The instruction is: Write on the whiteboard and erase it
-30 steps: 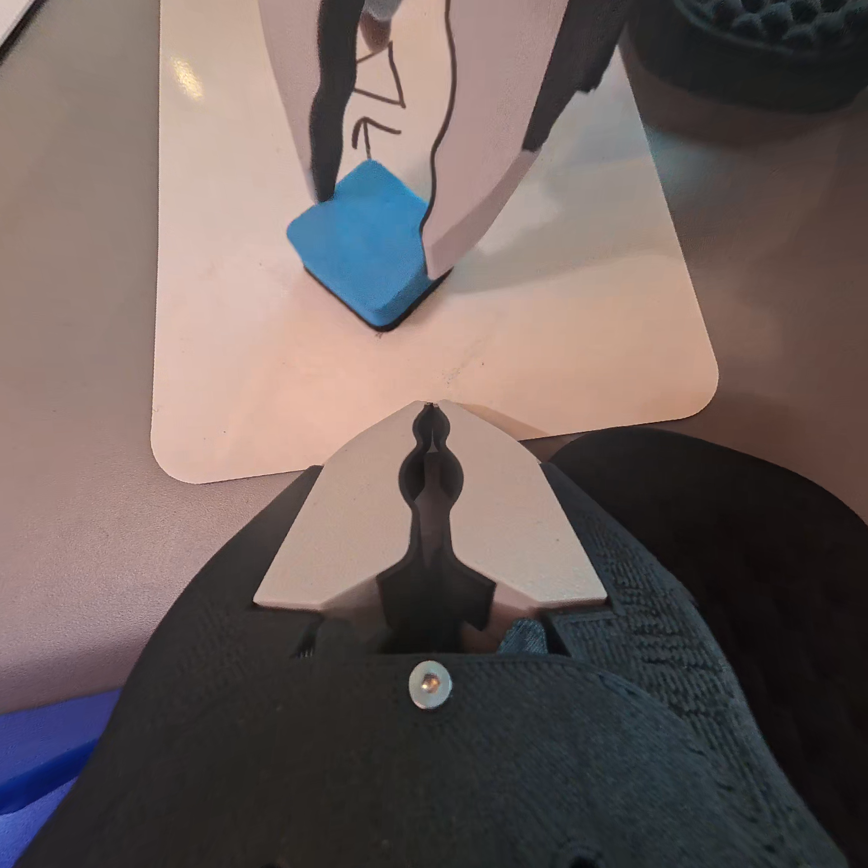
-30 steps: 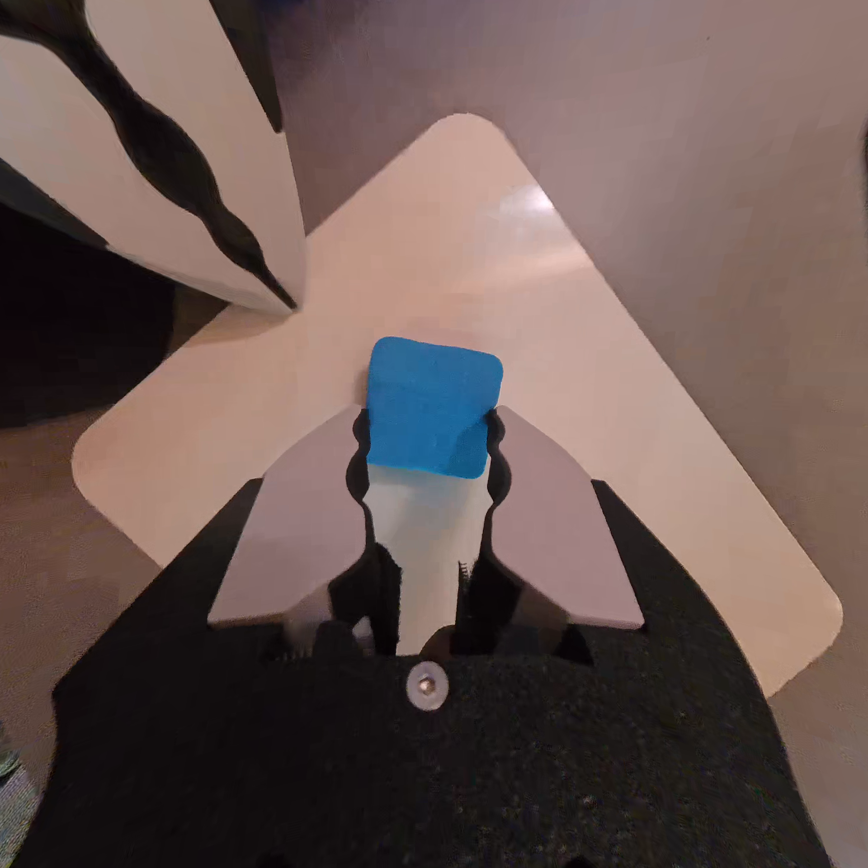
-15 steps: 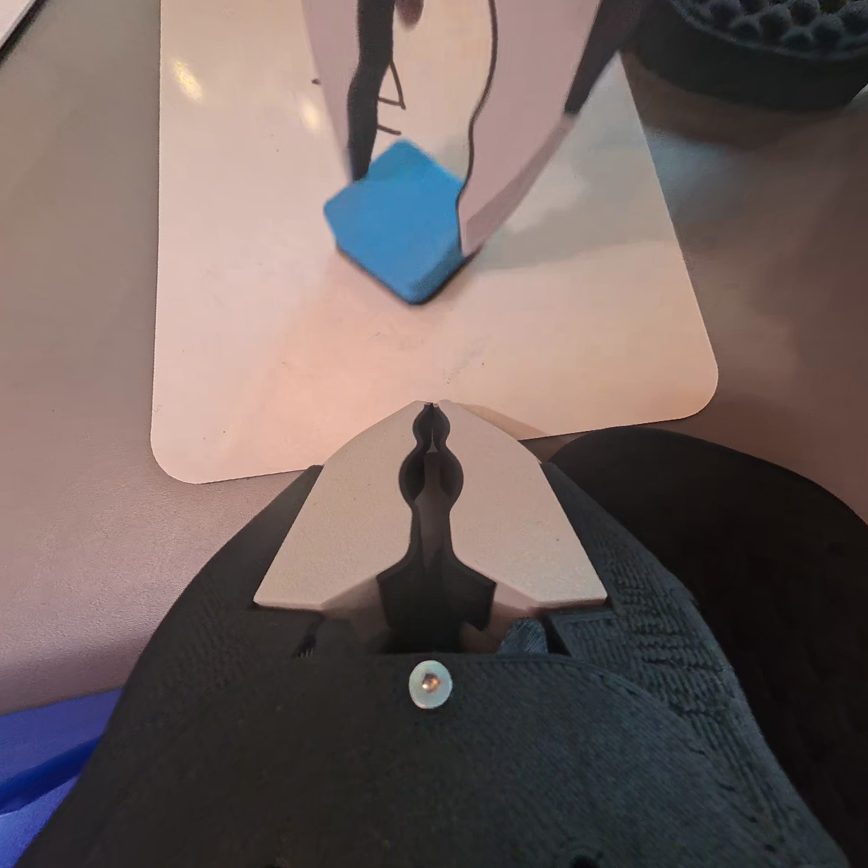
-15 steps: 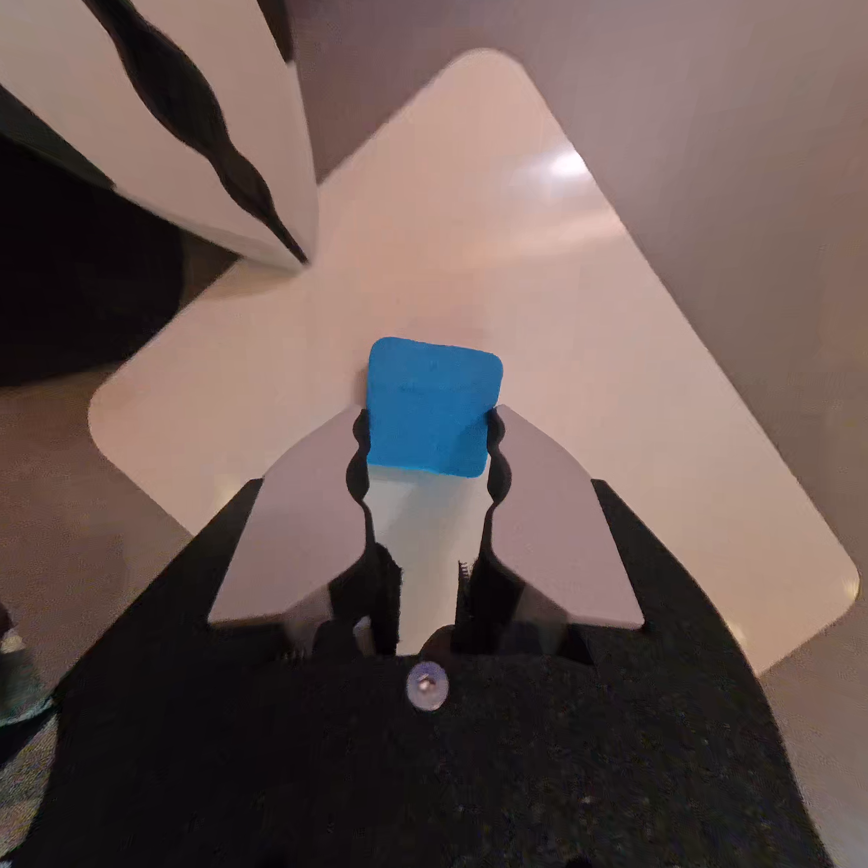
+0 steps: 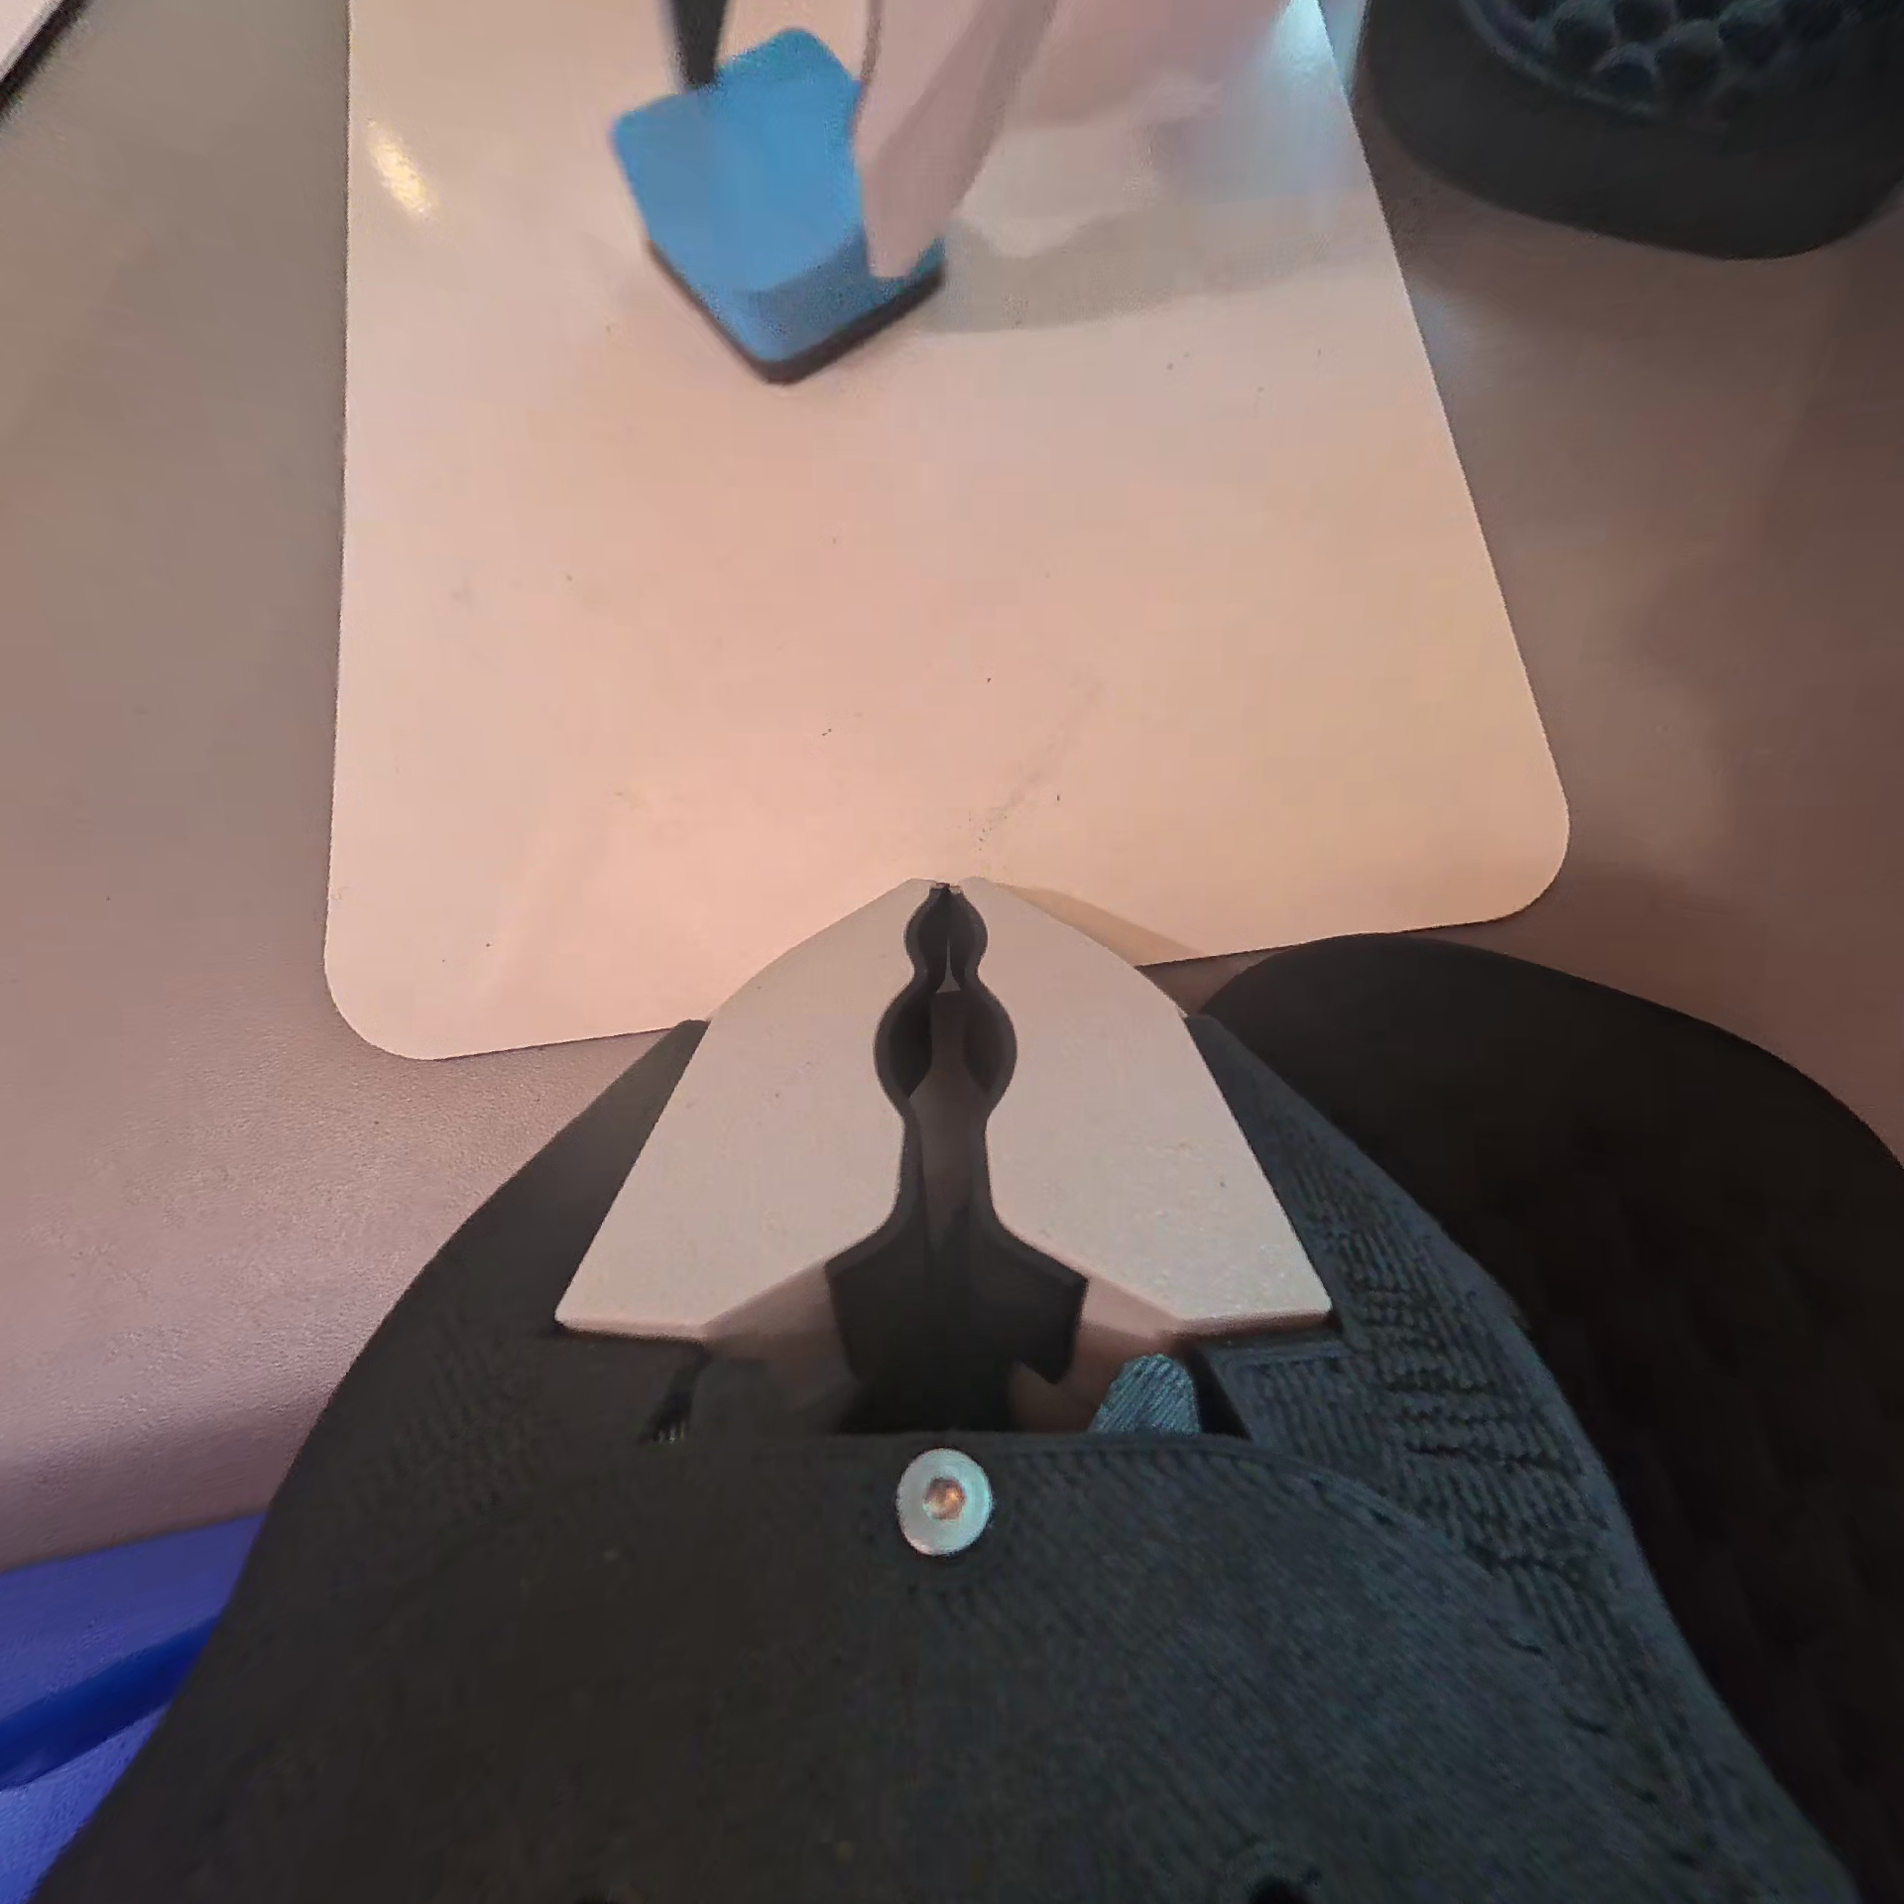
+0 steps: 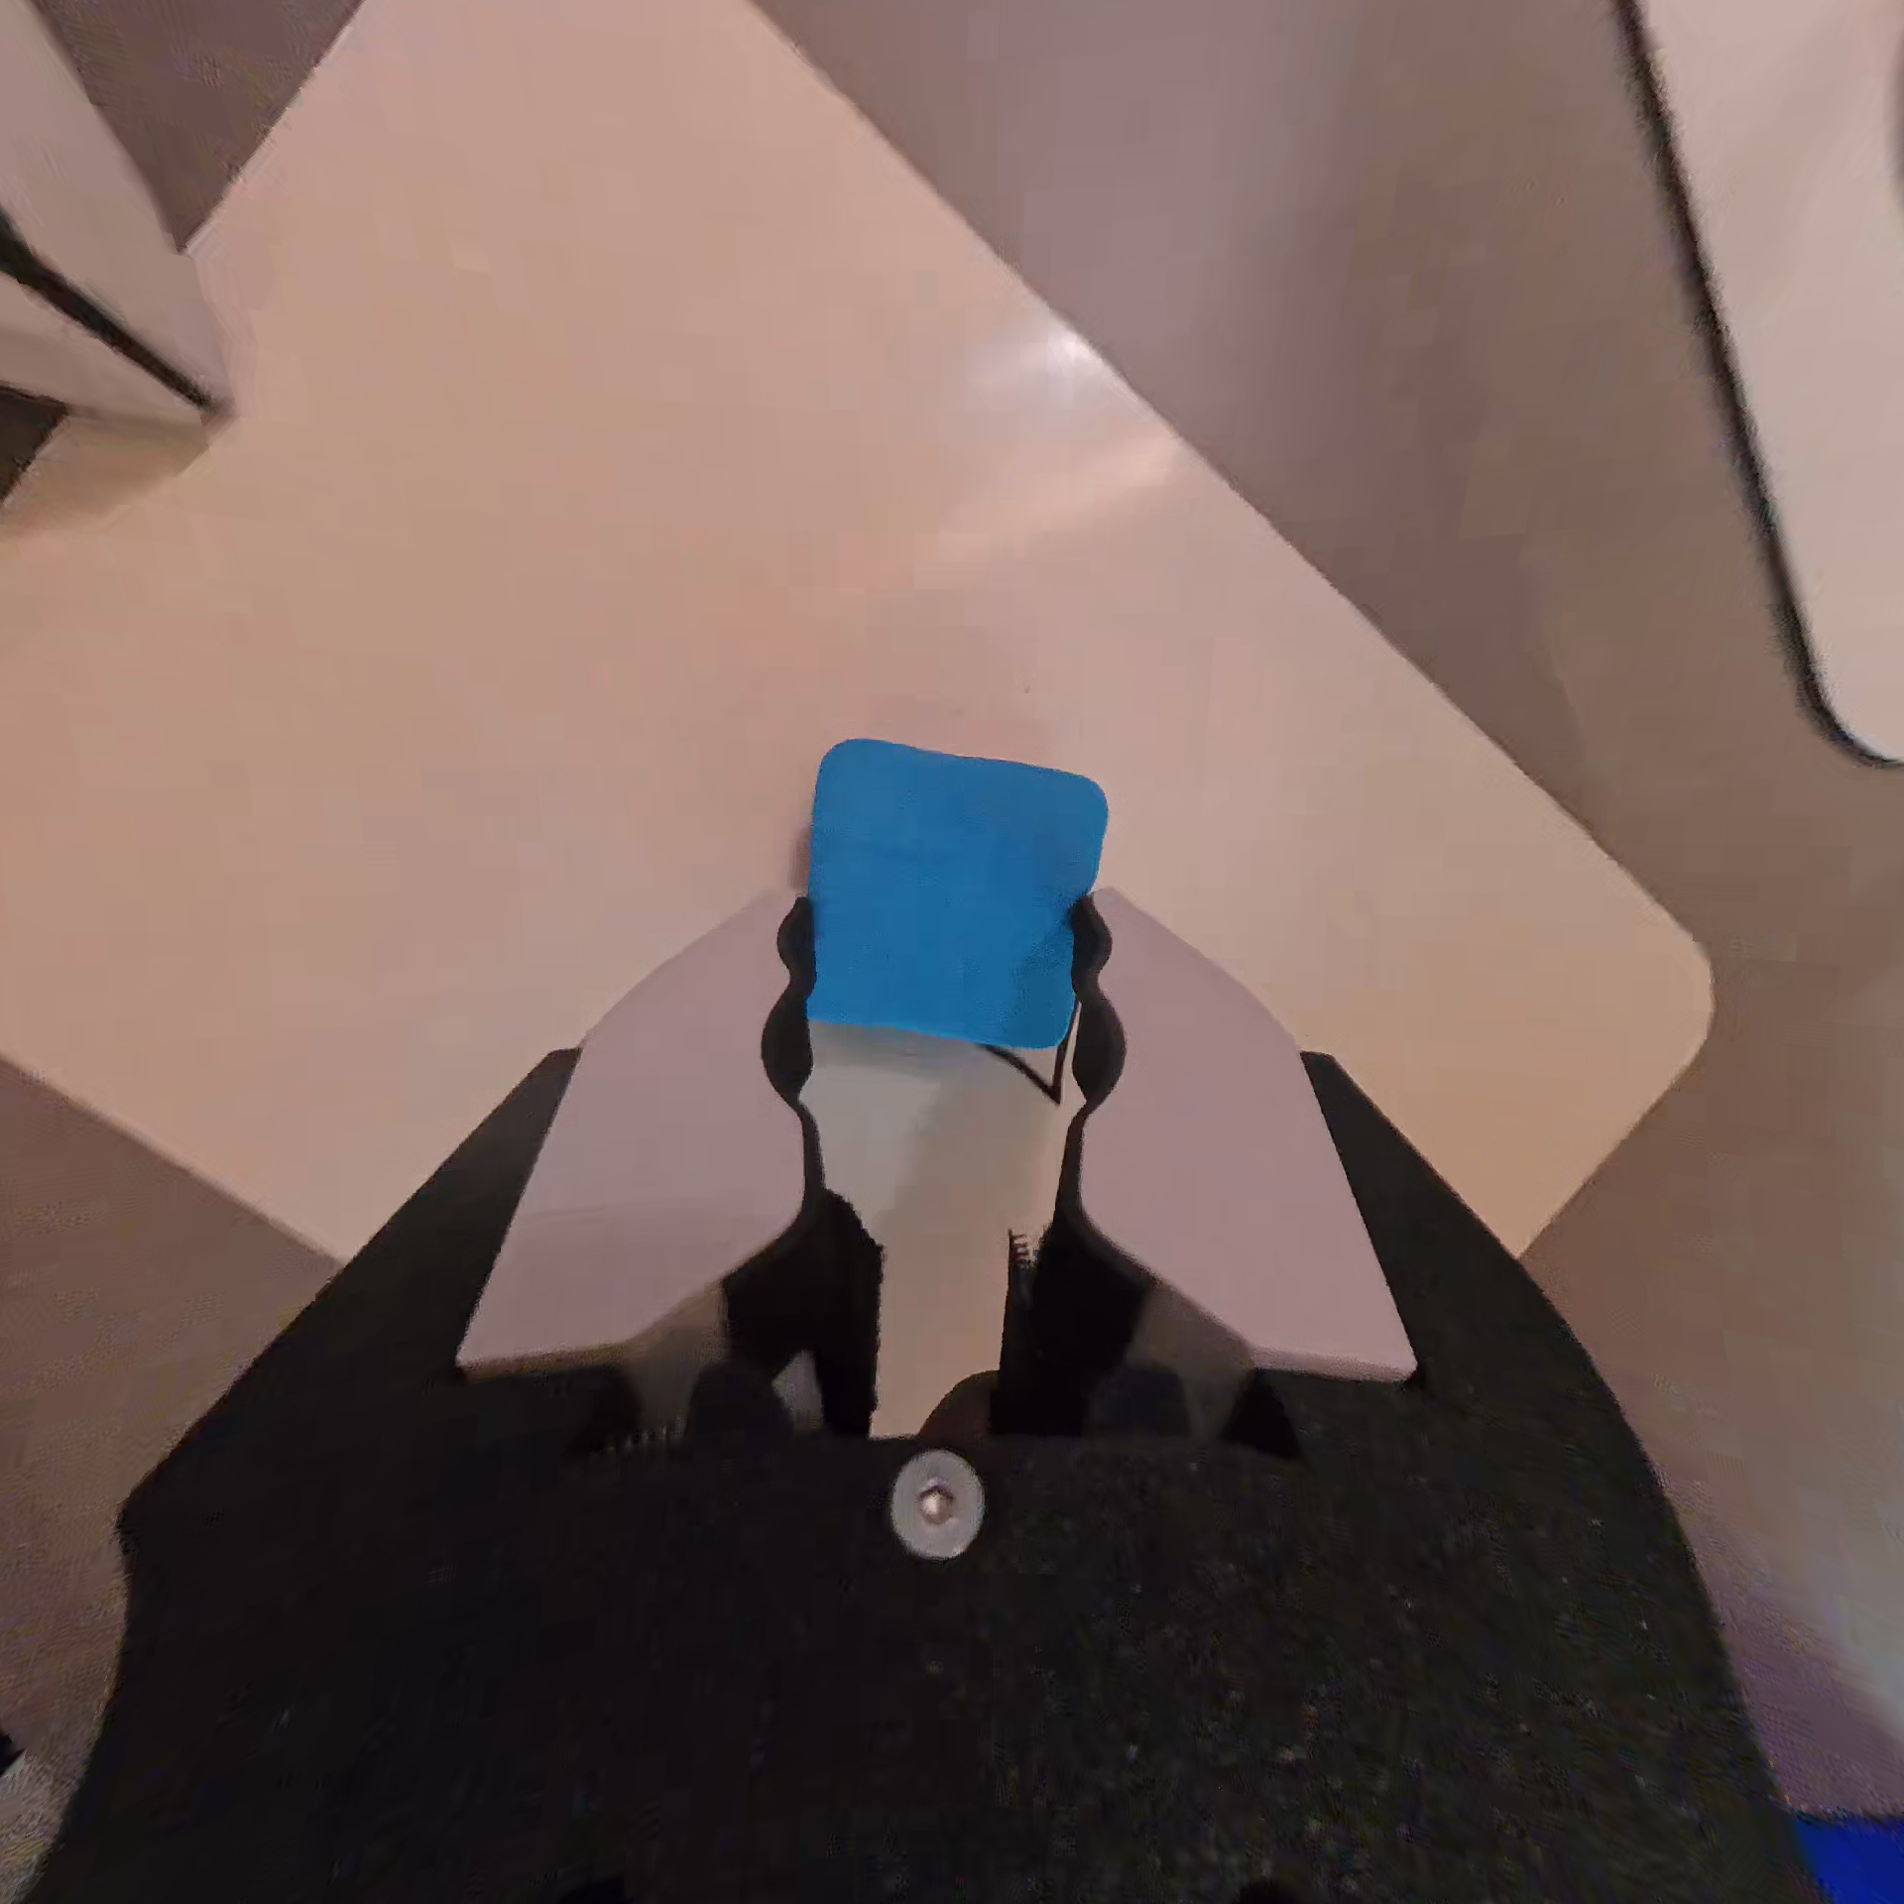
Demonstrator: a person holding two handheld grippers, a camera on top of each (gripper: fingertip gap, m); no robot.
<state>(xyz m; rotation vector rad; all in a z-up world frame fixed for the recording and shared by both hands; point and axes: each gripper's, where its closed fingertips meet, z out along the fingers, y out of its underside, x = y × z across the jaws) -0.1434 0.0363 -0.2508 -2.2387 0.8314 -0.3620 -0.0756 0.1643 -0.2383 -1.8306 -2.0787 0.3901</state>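
Note:
A white whiteboard (image 5: 927, 577) lies flat on the brown table. My right gripper (image 6: 943, 912) is shut on a blue eraser (image 6: 948, 886) and presses it on the board (image 6: 515, 577). A small black pen mark (image 6: 1035, 1072) shows just behind the eraser, between the fingers. In the left wrist view the eraser (image 5: 752, 196) and the blurred right gripper fingers (image 5: 927, 134) are at the far end of the board. My left gripper (image 5: 946, 886) is shut and empty, with its tips at the board's near edge. It also shows in the right wrist view (image 6: 93, 309) at the upper left.
A black textured object (image 5: 1649, 113) sits at the far right of the board. A blue object (image 5: 93, 1649) lies at the lower left. A white rounded item with a dark rim (image 6: 1813, 340) lies right of the board on the table (image 6: 1442, 258). My hands' fingertips stand some 15 cm from each other.
The right gripper has slid the eraser away from me toward the board's far end and over the pen marks, most of which no longer show. The left gripper has stayed still.

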